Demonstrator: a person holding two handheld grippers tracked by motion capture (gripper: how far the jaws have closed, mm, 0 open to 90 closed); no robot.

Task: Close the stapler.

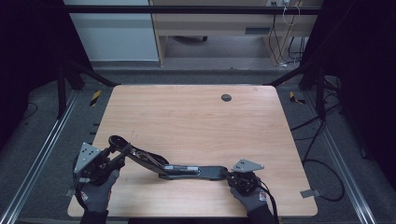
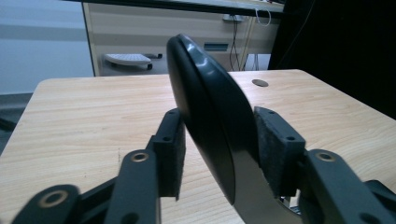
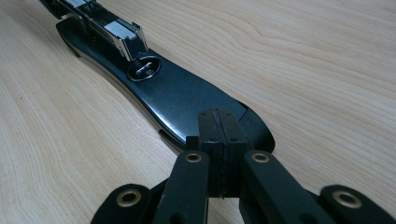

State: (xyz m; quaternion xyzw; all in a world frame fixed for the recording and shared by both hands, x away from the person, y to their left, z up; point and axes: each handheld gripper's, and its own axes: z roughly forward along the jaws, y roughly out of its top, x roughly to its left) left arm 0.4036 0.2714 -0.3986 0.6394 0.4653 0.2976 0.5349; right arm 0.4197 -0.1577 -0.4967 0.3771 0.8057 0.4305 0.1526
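The right gripper, pressed together, only bears down on the opened stapler's base on the tabletop, so it may skid as the left gripper, pinching the raised arm, pulls.

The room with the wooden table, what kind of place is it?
Probably a lab or office set up for recording. A bare wooden table stands inside a dark metal frame, loose cables trail over the grey floor, and a pale desk sits behind.
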